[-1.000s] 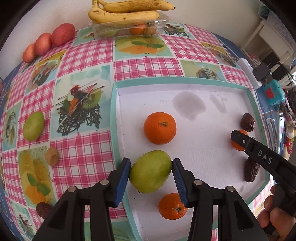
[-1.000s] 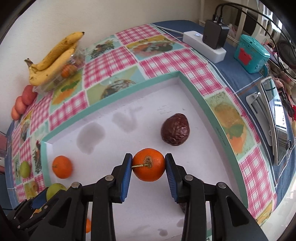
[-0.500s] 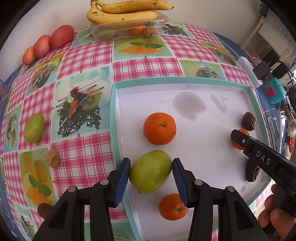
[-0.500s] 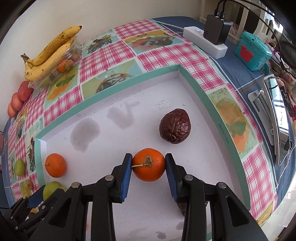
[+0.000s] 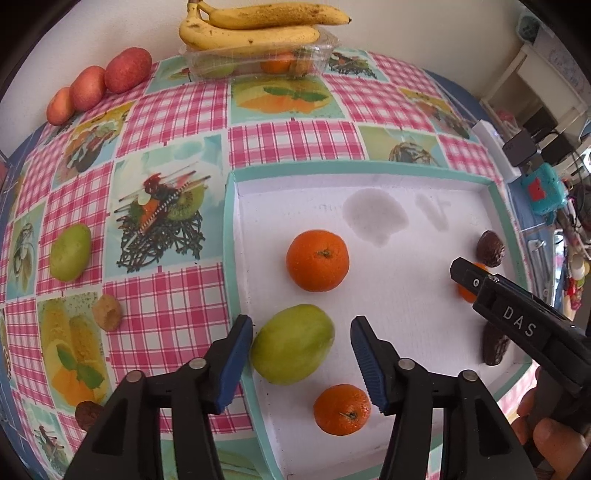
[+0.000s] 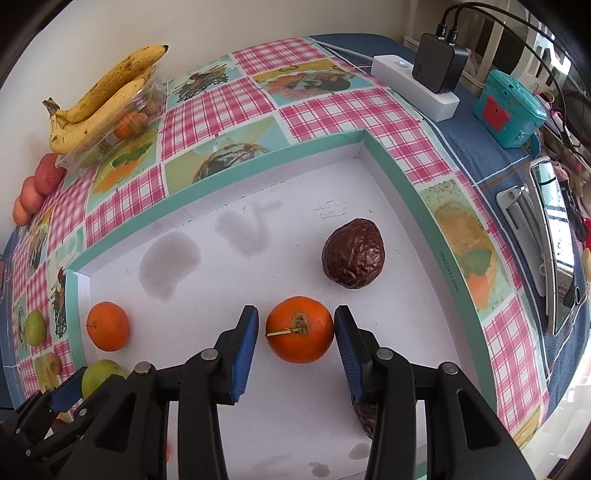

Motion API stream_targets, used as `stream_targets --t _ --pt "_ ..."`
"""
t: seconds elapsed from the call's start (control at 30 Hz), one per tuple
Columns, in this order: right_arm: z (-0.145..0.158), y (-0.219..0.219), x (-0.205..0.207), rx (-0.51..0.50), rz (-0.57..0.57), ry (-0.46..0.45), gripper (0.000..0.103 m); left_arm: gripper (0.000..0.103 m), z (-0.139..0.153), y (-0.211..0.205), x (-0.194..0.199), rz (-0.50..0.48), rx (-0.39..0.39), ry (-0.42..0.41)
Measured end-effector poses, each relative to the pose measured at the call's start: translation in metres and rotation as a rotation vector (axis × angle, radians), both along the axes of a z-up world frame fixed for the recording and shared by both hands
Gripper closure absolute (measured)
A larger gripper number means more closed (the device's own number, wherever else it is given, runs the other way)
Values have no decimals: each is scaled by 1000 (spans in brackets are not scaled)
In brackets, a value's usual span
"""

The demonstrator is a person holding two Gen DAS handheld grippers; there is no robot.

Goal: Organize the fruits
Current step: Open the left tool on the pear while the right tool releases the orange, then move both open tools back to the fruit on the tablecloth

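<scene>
Left tool (image 5: 301, 354): open, its blue pads on either side of a green fruit (image 5: 292, 343); the left pad sits just beside the fruit, the right pad stands clear of it.
Green fruit: rests inside the white tray (image 5: 436, 177), against the tray's left wall.
Right tool (image 6: 295, 341): open, framing a stemmed orange (image 6: 300, 329) on the tray floor; a narrow gap shows at the left pad, and whether the right pad touches cannot be told.
Stemmed orange: near the tray's right side, just in front of a wrinkled dark passion fruit (image 6: 353, 253).
Other fruit in the tray: a large mandarin (image 5: 317, 260) just beyond the green fruit; a smaller mandarin (image 5: 342, 408) toward the tray's near edge; a second dark wrinkled fruit (image 5: 495, 347) by the tray's near right corner, partly hidden by the right tool.
Outside the tray, to its left: a green fruit (image 5: 70, 252), a small tan fruit (image 5: 107, 312) and a dark fruit (image 5: 88, 415) lie apart on the checked cloth (image 5: 166, 110) covering the surface.
Far edge of the surface, beyond the tray: bananas (image 5: 255, 27) lie on a clear plastic box (image 5: 258, 61) of fruit; three red fruits (image 5: 98, 86) line up to its left.
Right of the tray: a white power strip (image 6: 413, 86) with a black charger (image 6: 439, 68), and a teal box (image 6: 509, 107).
</scene>
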State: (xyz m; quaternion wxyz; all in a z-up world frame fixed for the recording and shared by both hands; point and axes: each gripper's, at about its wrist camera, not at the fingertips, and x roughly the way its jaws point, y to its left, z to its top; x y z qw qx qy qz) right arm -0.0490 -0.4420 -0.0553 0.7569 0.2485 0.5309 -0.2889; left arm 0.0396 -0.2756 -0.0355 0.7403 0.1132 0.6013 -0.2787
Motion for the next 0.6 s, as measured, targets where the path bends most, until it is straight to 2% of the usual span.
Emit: stream_targets --t 0.07,0.27,0.43,0.5,0.6 --pt "1 1 1 -5 4 -2 42 42 5 3 1 6 -11 -4" --pt "12 3 2 -38 14 -16 42 33 24 22 11 56 -37 -26" --pt "23 5 2 -57 19 -31 41 20 30 60 34 214 -41 -54" --pt "27 7 1 -66 22 -36 17 11 29 81 47 307 -28 -67" --pt "28 11 3 -84 37 -25 14 5 29 112 62 417 -17 -83"
